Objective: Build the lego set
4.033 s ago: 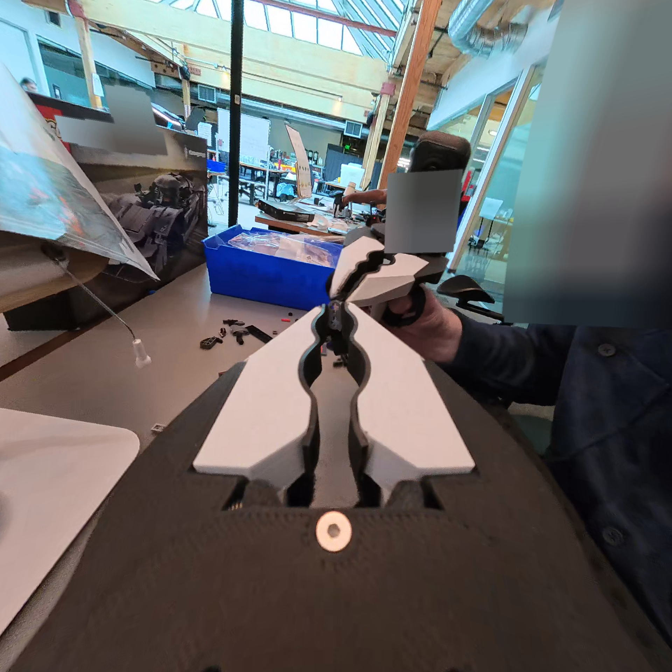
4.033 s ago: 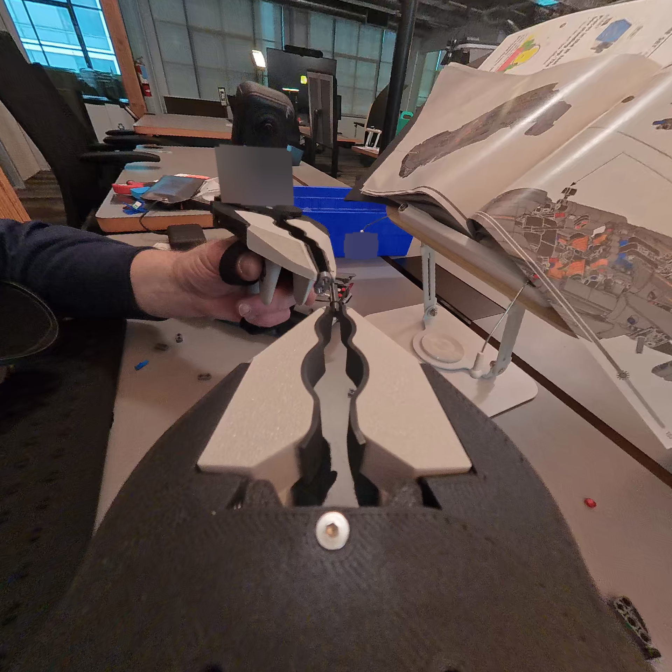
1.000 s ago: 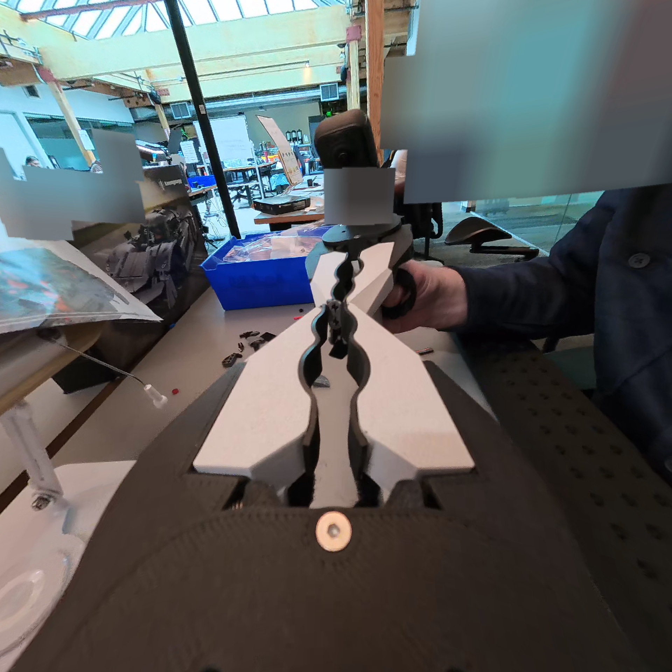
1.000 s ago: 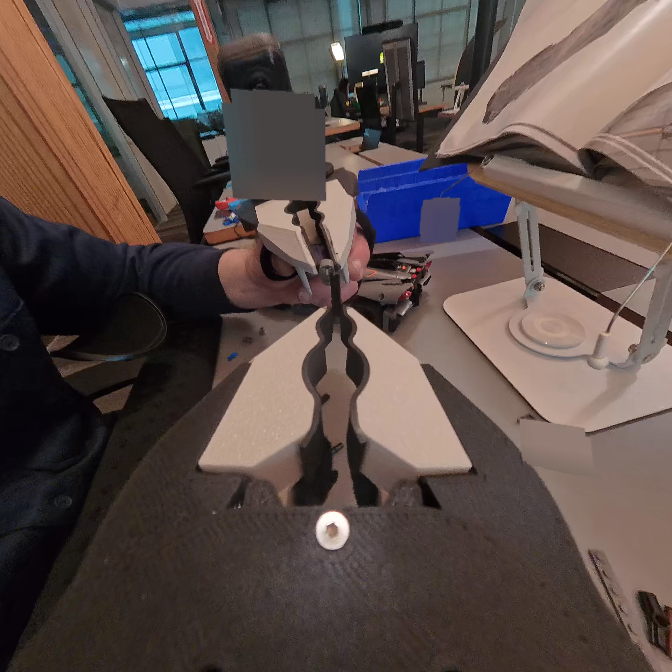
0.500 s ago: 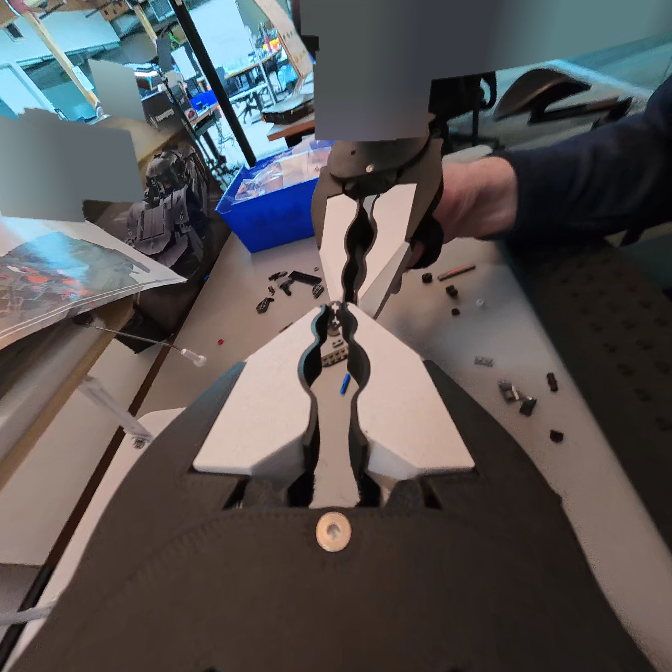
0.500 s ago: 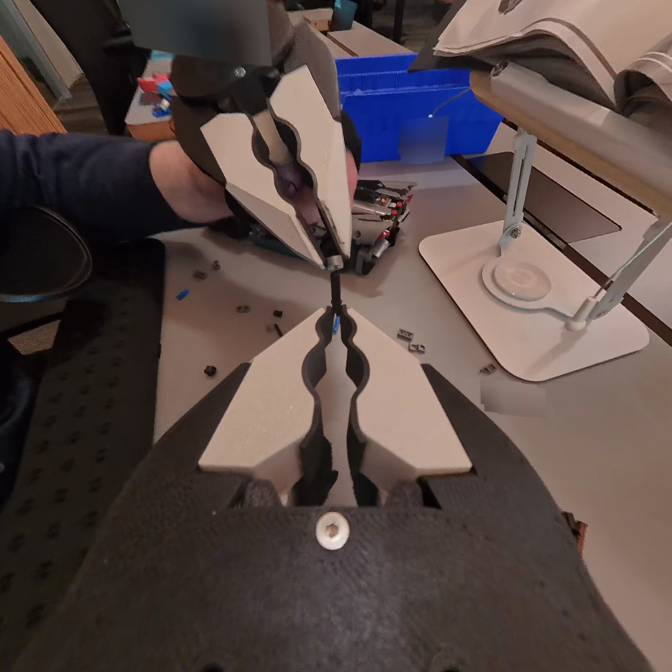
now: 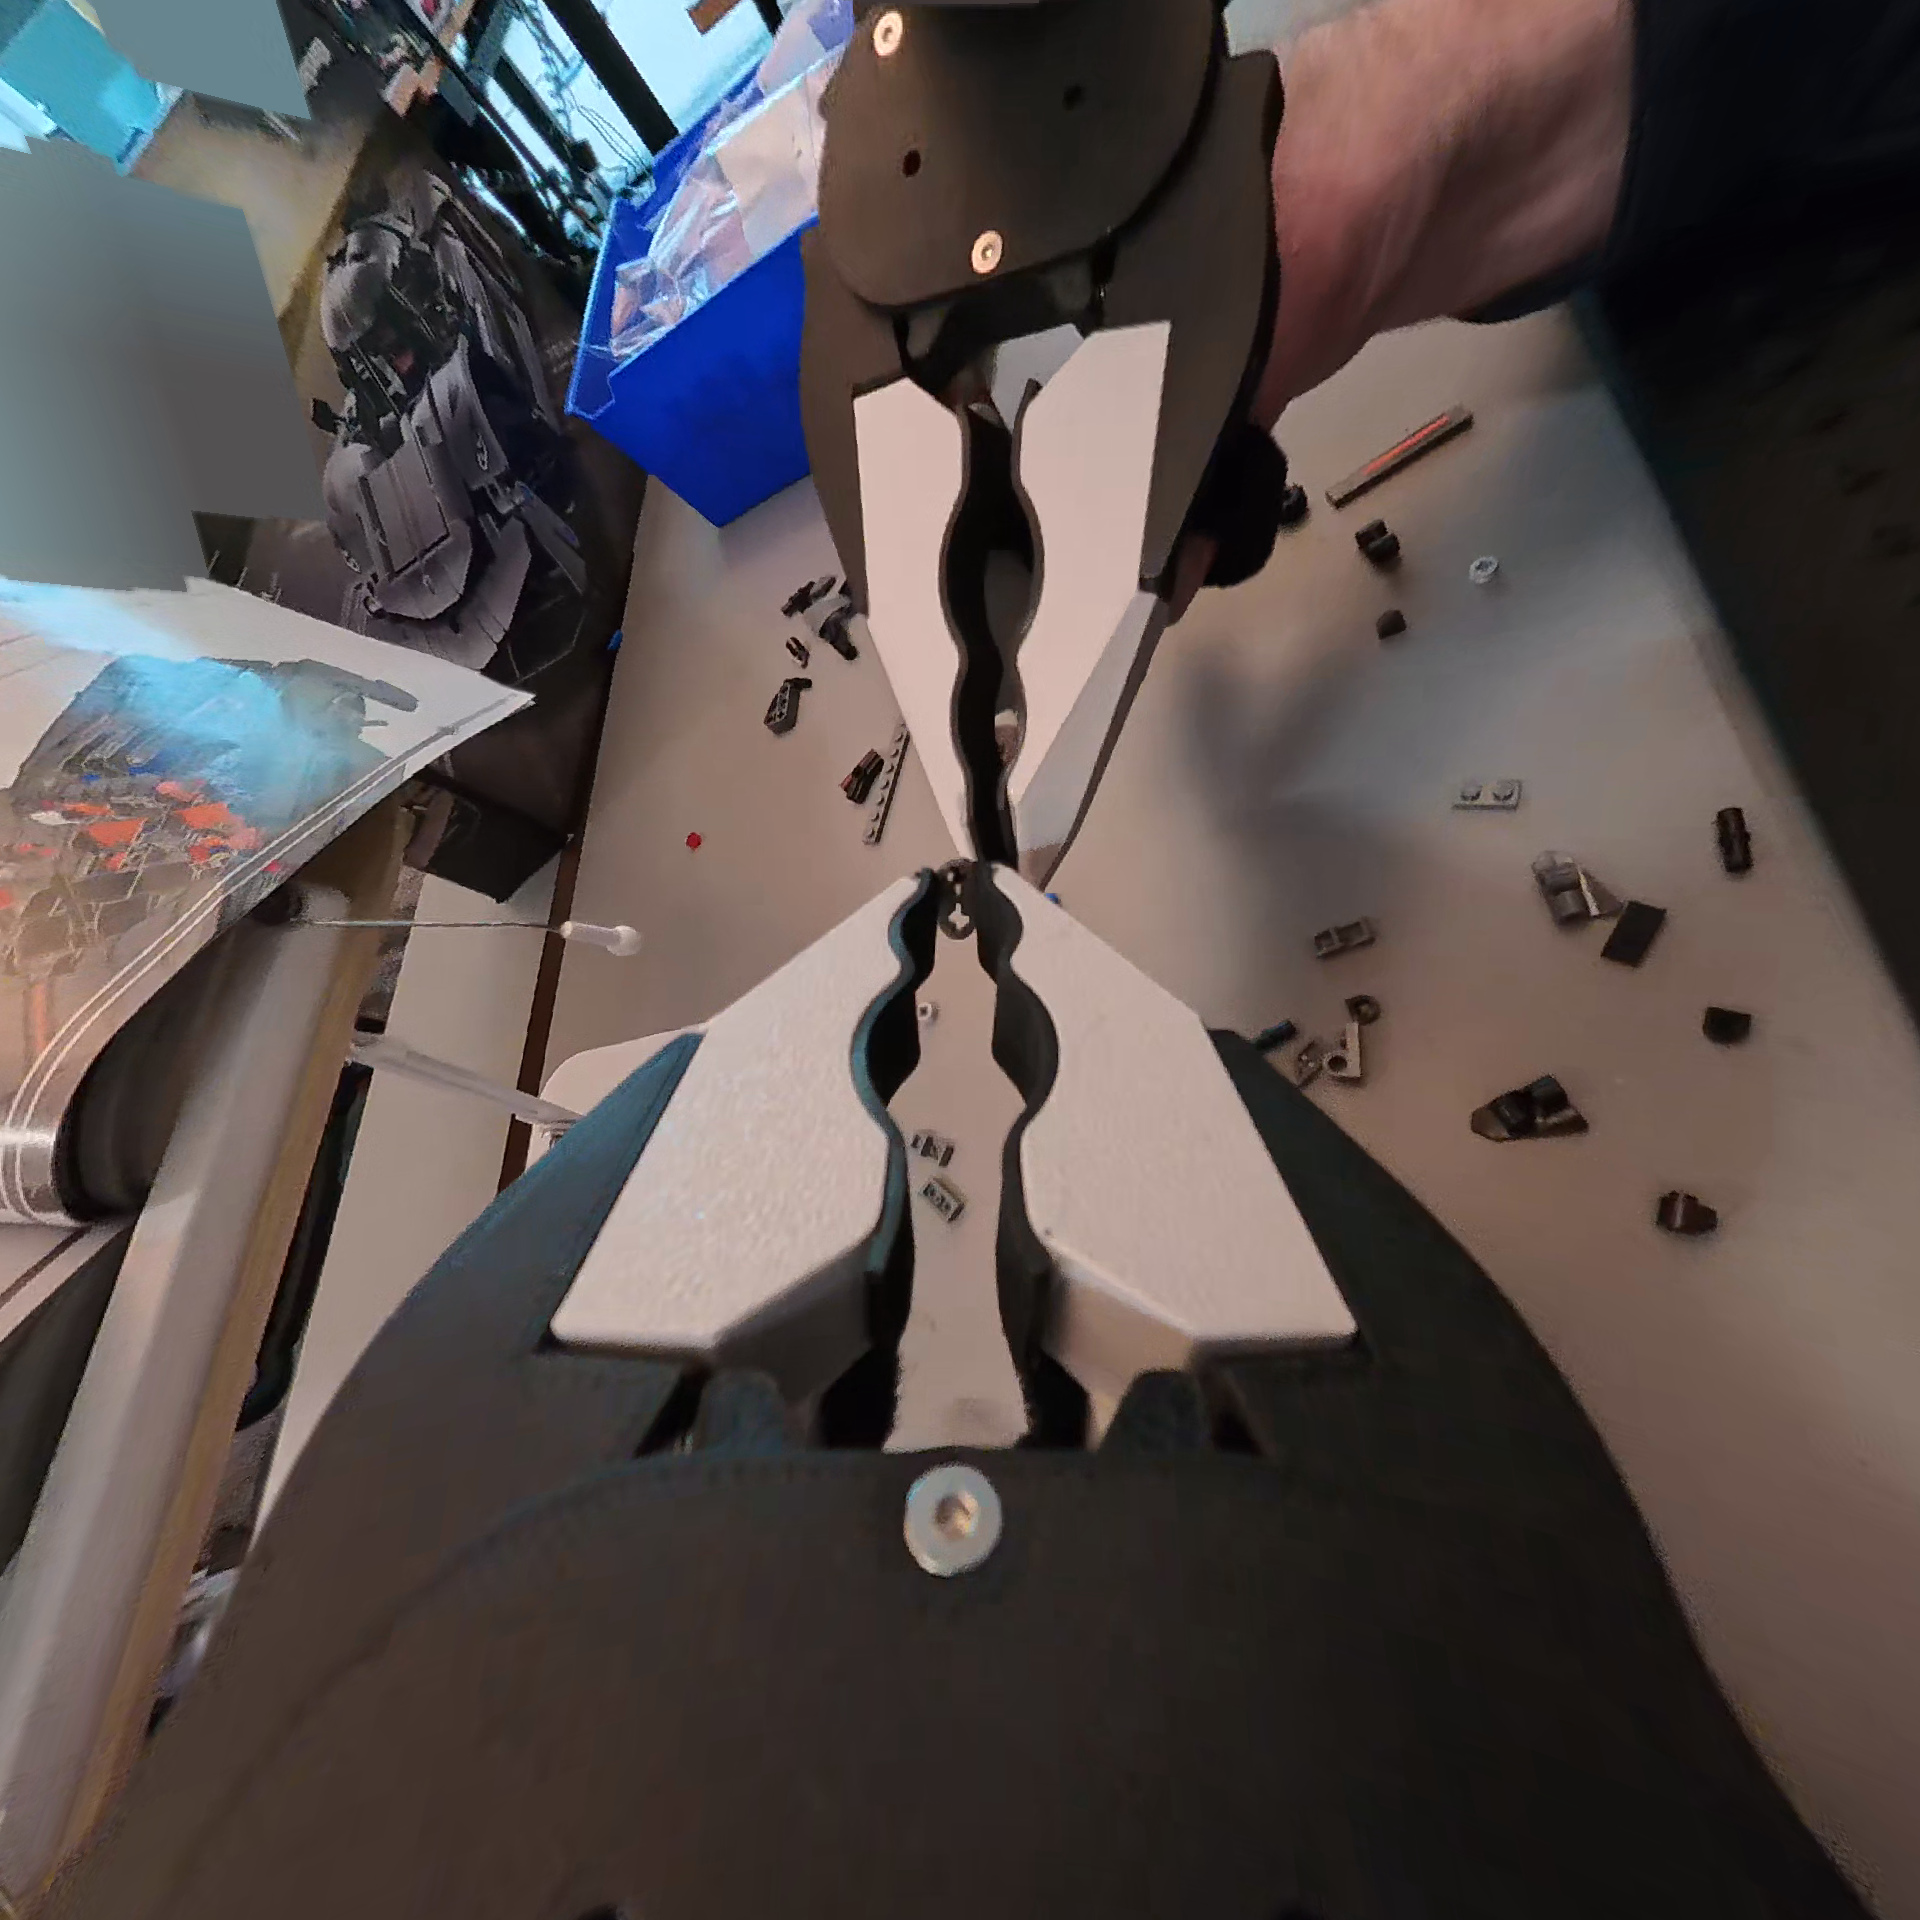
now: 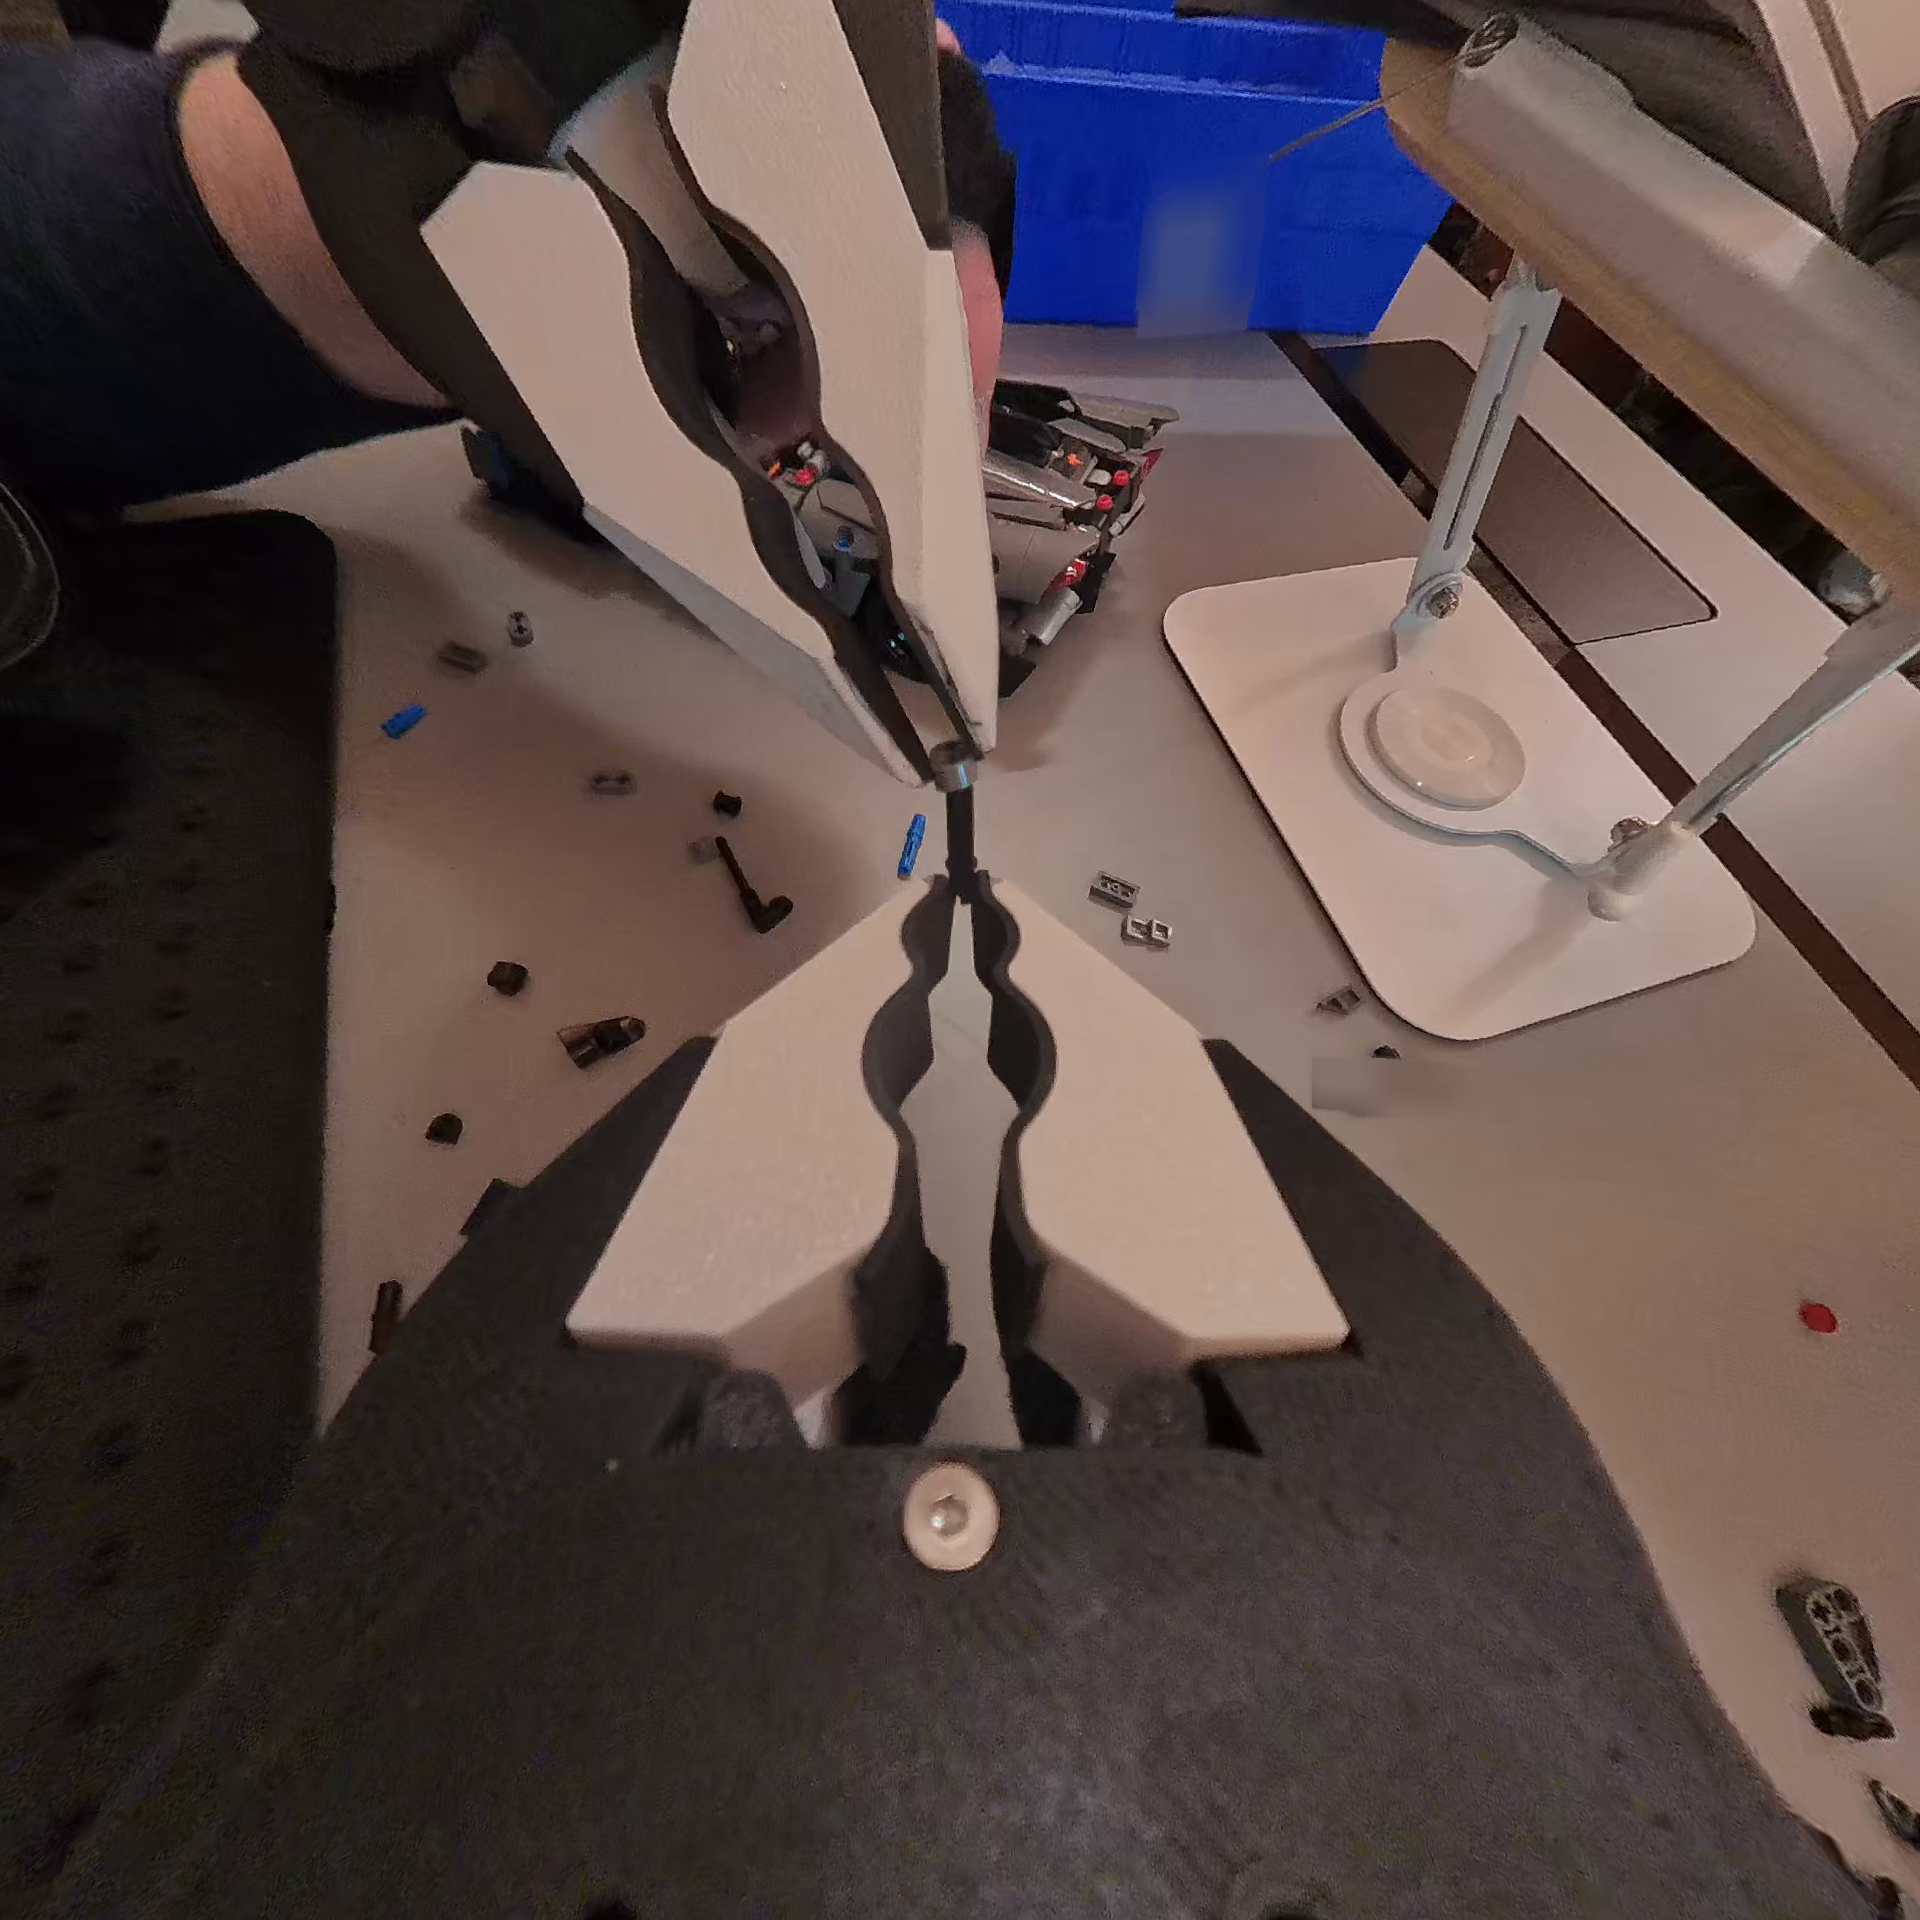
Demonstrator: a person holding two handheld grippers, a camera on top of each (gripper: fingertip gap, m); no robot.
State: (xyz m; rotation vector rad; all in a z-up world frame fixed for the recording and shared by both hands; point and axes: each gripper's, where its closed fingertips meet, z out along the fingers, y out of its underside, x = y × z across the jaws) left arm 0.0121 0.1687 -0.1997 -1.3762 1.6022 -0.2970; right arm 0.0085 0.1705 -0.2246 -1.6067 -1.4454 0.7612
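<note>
The right claw [image 8: 961, 883] is clenched on the lower end of a thin black axle [image 8: 961, 836], and the left claw [image 8: 951, 753] comes down from above and is clenched on a small grey bush [image 8: 954, 774] that sits at the upper end of the same axle, so the two claws meet tip to tip above the counter [image 8: 1143, 1174]. In the left wrist view the left claw [image 7: 961, 894] is closed on a small dark piece (probably the same bush seen from its end, but the view is too blurred to be sure), and the right claw [image 7: 992, 847] points down at it, held by a hand [image 7: 1434, 177] in a dark sleeve. Just behind the claws, in the right wrist view, the partly built lego model [image 8: 1060, 488], dark grey with red points, stands on the counter. Around the claws many loose pieces lie scattered: a blue pin [image 8: 912, 842], a black angled axle piece [image 8: 750, 888], two small grey plates [image 8: 1132, 909] and a red stud [image 8: 1816, 1317]. Farther back stands a blue bin [image 8: 1195, 177]. To the right is the white base of a book stand [image 8: 1455, 790], and the open instruction book [image 7: 187, 769] rests on it at the left of the left wrist view.
</note>
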